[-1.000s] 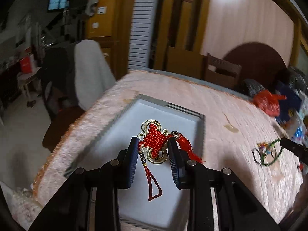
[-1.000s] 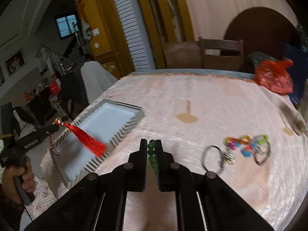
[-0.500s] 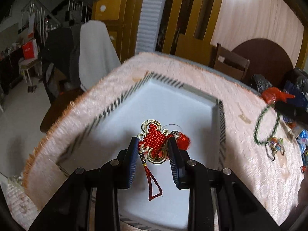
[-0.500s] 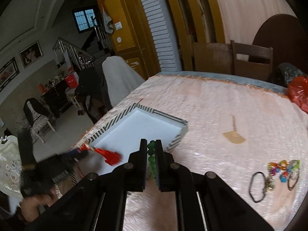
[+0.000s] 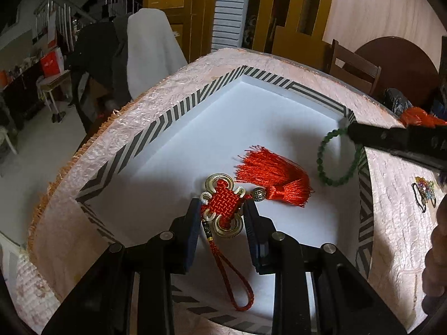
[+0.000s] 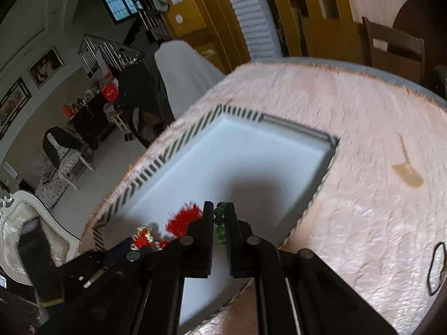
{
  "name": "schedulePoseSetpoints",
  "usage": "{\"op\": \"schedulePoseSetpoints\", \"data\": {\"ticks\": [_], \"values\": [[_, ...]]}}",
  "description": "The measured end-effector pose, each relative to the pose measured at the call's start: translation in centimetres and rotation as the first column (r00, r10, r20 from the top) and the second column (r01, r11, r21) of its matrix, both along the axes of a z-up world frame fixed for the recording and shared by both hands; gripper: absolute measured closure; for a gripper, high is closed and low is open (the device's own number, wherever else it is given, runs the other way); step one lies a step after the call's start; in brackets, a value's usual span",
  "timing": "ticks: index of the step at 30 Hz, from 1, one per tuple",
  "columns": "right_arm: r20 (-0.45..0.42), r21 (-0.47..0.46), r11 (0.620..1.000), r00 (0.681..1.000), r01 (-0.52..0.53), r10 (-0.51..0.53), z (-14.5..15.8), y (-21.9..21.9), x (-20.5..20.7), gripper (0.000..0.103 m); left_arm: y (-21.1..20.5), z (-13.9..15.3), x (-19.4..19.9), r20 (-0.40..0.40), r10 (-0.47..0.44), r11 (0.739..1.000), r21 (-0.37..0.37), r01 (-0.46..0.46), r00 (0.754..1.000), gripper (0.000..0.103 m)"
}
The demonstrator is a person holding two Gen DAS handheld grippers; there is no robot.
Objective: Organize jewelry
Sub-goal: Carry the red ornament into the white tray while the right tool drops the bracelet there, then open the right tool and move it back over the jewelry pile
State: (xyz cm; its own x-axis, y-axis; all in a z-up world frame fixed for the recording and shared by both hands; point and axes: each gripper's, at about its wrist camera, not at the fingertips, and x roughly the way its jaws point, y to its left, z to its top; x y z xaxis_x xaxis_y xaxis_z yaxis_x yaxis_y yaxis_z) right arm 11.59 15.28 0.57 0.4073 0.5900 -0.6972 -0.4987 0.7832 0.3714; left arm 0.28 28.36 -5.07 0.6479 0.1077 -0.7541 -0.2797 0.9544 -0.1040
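A white tray with a black-and-white striped rim [image 5: 173,111] [image 6: 156,164] lies on the pink tablecloth. My left gripper [image 5: 222,212] is shut on a red knot ornament [image 5: 223,203] with gold rings; its red tassel [image 5: 276,176] rests on the tray floor and its cord loop hangs below. My right gripper [image 6: 219,209] is shut on a green bead bracelet [image 6: 219,223], which dangles over the tray's right side [image 5: 332,162]. In the right wrist view the tassel [image 6: 183,220] shows just left of my fingers.
A dark ring [image 6: 437,268] and a colourful bead bunch [image 5: 424,192] lie on the cloth to the right of the tray. A small gold fan-shaped charm [image 6: 408,173] lies further back. Chairs stand beyond the table's far edge; the cloth's fringed edge drops off on the left.
The left gripper sank into the tray and the tassel now lies on its floor. The right gripper carried the green bracelet leftward from the cloth to above the tray.
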Motion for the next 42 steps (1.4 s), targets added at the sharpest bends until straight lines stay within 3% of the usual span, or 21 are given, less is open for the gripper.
{"op": "schedulePoseSetpoints", "data": {"ticks": [11,30,35,42], "values": [[-0.064,-0.047,0.999,0.998,0.022,-0.025,-3.7,-1.6,-0.1,0.096,1.1,-0.6,0.1,-0.019,-0.001,0.999,0.051,0.002,1.000,0.068],[-0.076,-0.049,0.998,0.996,0.046,-0.050,-3.4,-2.8,-1.3,0.095,0.6,-0.2,0.5,-0.087,0.003,0.997,0.083,0.004,0.996,0.063],[-0.012,-0.014,0.998,0.998,0.066,-0.066,-1.7,-4.0,-1.3,0.081,0.3,0.1,0.5,-0.100,0.013,0.995,0.103,-0.003,0.995,0.062],[0.071,0.020,0.995,0.992,0.100,-0.101,1.2,-7.6,-1.9,0.079,-0.8,1.5,0.6,-0.086,0.010,0.990,0.138,0.002,0.996,0.061]]}}
